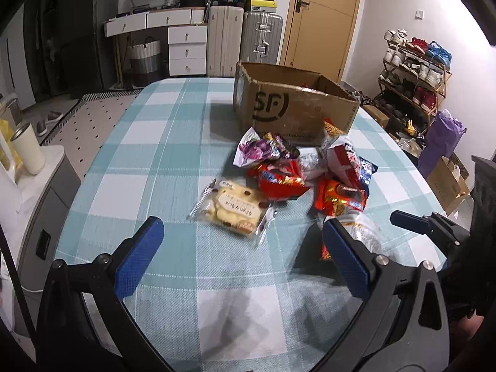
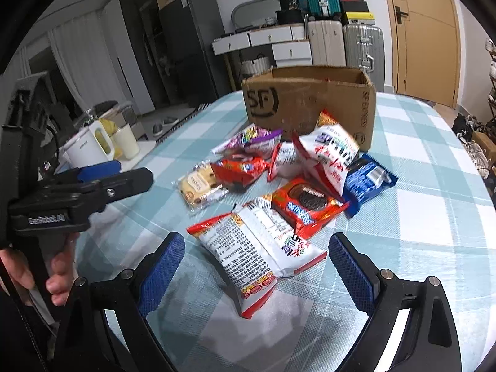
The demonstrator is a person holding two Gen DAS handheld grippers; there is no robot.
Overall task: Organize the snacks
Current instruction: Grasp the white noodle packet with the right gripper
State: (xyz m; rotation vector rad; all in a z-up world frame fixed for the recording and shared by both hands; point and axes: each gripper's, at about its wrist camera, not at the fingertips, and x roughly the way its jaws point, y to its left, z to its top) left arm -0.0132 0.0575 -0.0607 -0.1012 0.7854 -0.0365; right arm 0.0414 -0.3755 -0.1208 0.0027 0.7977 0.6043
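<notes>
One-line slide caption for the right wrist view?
Open right tongs approach a white snack bag before the cardboard box.

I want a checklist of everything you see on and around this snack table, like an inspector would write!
Surface: table under a blue and white checked cloth.
Job's things: open cardboard box at the far side; loose pile of snack packets in front of it, including a white and red bag nearest, a red cookie pack, a blue pack, a clear pack of pale cookies.
Clutter: nothing seen on the cloth.
Grippers: left hand-held gripper open, empty; right hand-held gripper open, its jaws either side of the white and red bag.
Cables: nothing seen.
Surroundings: suitcases, door, shoe rack.
</notes>
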